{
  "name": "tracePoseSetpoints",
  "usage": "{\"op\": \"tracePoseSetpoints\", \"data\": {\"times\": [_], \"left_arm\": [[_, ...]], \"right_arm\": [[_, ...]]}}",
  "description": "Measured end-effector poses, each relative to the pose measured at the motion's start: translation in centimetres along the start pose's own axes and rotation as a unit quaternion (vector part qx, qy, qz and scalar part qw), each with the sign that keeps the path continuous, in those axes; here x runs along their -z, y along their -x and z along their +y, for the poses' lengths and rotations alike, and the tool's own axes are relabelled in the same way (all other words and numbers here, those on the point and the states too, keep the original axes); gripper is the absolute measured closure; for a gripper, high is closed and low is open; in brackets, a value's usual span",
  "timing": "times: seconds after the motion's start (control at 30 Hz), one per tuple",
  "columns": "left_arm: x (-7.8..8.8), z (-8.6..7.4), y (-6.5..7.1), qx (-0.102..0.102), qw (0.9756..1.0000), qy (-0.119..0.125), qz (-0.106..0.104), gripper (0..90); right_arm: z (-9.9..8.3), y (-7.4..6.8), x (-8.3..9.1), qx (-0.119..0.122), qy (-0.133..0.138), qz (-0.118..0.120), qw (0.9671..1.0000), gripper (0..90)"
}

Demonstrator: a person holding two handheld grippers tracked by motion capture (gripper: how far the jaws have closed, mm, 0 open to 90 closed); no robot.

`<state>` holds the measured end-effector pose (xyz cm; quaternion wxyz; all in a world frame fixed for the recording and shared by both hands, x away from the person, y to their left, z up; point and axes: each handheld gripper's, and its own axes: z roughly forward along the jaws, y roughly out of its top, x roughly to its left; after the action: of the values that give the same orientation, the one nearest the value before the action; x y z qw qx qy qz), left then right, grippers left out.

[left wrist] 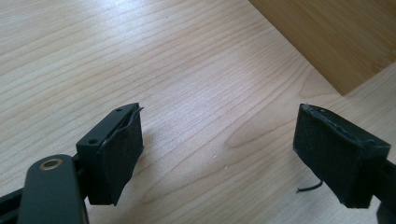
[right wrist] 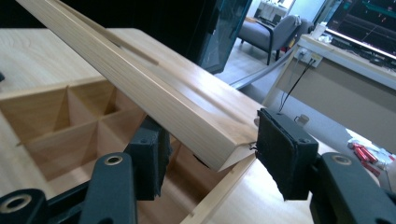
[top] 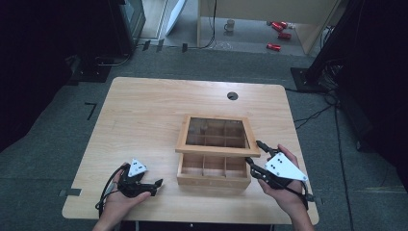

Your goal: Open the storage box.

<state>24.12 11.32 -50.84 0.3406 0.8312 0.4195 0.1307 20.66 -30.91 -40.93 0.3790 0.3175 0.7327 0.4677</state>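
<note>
Between the right gripper's (right wrist: 208,154) parted jaws sits the corner of the raised glass-paned lid (right wrist: 140,88) of the compartmented pale wooden box (top: 214,171); whether the pads press it is unclear. Left gripper (left wrist: 217,149) gapes empty over the light wooden table (left wrist: 163,60).

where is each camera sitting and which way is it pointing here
High view: above the person's side, looking forward and down on the table and the wooden box with its raised lid; both forearms, the left tool and the right tool show.
Left gripper view: rides on the left tool, facing down at bare tabletop; its two pads stand apart.
Right gripper view: rides on the right tool, facing the lid's corner between its pads.
Shared: the high and right gripper views both show box and lid.
</note>
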Motion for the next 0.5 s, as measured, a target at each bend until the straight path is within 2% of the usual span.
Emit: {"op": "tracePoseSetpoints", "data": {"times": [0.23, 0.37, 0.5], "left_arm": [[-0.2, -0.1, -0.2, 0.002, 1.0, -0.005, -0.002, 16.5], [-0.2, -0.1, -0.2, 0.001, 1.0, -0.003, -0.002, 16.6], [-0.2, -0.1, -0.3, 0.001, 1.0, -0.002, -0.002, 16.6]], "right_arm": [[1.6, 1.6, -1.6, 0.013, 0.018, -0.006, 0.9997, 52.9], [2.2, 2.3, -2.2, 0.027, 0.013, -0.002, 0.9995, 54.6], [2.6, 3.1, -2.6, 0.016, 0.018, 0.003, 0.9997, 55.0]]}}
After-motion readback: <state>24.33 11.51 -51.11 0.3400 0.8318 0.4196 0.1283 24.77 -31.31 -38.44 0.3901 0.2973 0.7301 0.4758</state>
